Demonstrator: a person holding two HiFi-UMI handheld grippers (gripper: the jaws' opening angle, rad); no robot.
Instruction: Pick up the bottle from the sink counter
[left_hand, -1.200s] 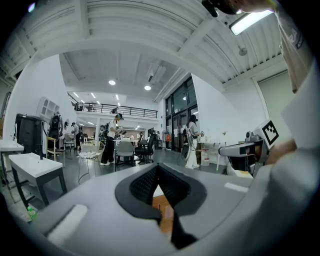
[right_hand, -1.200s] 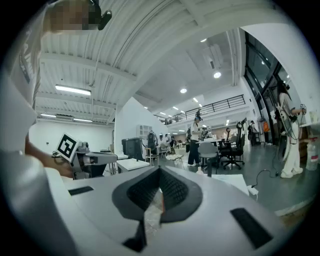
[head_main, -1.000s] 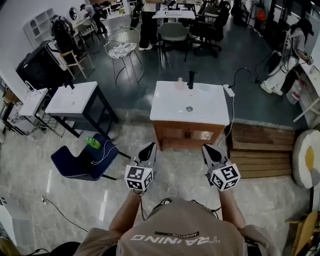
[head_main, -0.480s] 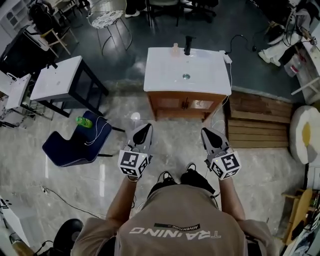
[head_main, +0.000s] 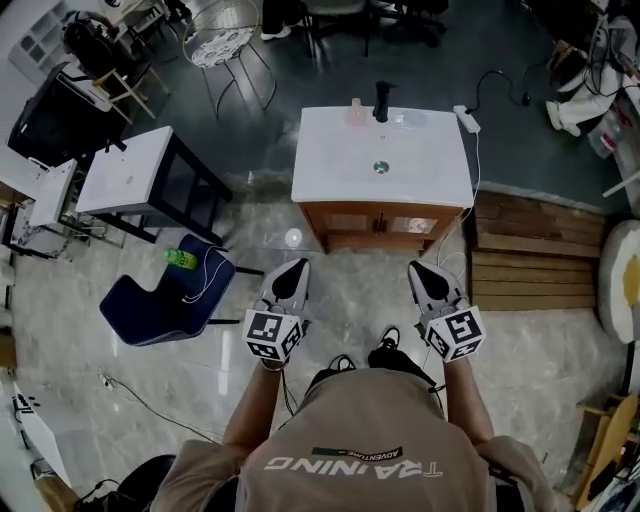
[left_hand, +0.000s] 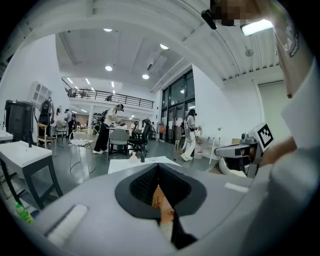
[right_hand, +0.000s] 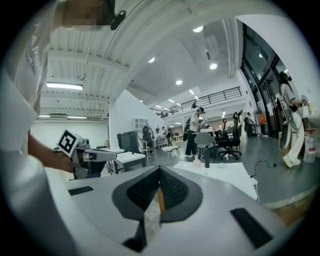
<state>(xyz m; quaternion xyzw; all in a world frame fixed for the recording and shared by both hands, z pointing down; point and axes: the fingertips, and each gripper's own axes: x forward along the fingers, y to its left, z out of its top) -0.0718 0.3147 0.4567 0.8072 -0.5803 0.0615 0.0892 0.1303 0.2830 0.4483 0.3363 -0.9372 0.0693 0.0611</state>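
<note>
The left gripper (head_main: 293, 282) and the right gripper (head_main: 429, 286) are both closed and empty, jaws pressed together. The pale bottle (head_main: 356, 110) stands at 12 o'clock from them, on the far edge of the sink counter (head_main: 335, 170), just at 9 o'clock of the dark faucet (head_main: 381, 100).

A glossy marble floor (head_main: 540, 370) is seen near, a dark floor (head_main: 270, 130) far; a blue chair (head_main: 150, 310) and white table (head_main: 120, 175) are set left
</note>
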